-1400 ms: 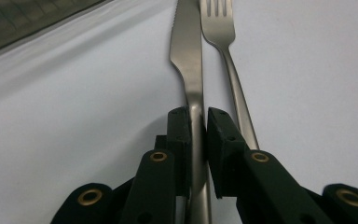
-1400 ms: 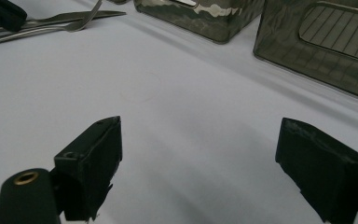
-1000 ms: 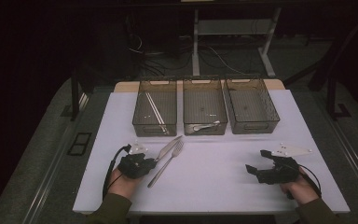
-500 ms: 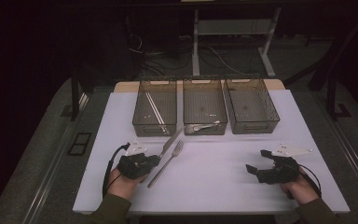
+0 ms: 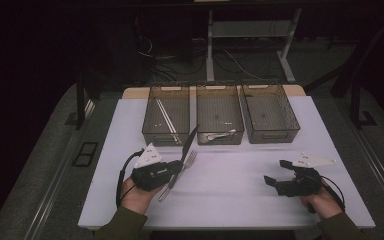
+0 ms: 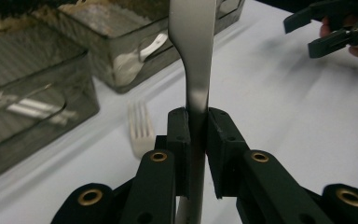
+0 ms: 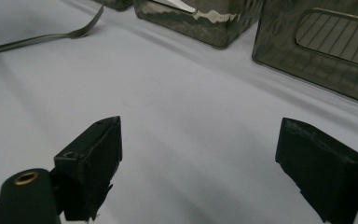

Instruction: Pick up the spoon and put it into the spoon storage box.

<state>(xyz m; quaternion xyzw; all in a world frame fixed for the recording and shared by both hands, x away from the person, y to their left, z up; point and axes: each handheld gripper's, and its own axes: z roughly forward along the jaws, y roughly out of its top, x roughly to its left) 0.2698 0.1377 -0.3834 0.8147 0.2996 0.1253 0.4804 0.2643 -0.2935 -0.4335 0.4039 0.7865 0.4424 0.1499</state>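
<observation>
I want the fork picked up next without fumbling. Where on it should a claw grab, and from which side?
Probably the handle. The fork lies flat on the white table, tines toward the bins, handle toward the person. Come straight down with the jaws across the narrow handle near its middle, from the open right side, since the left claw sits close on its left, shut on a knife.

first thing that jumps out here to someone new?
The left gripper shut on a table knife, lifted off the white table in front of the three bins. Next, the fork lying on the table right beside it. The right gripper sits open at the right, holding nothing.
</observation>
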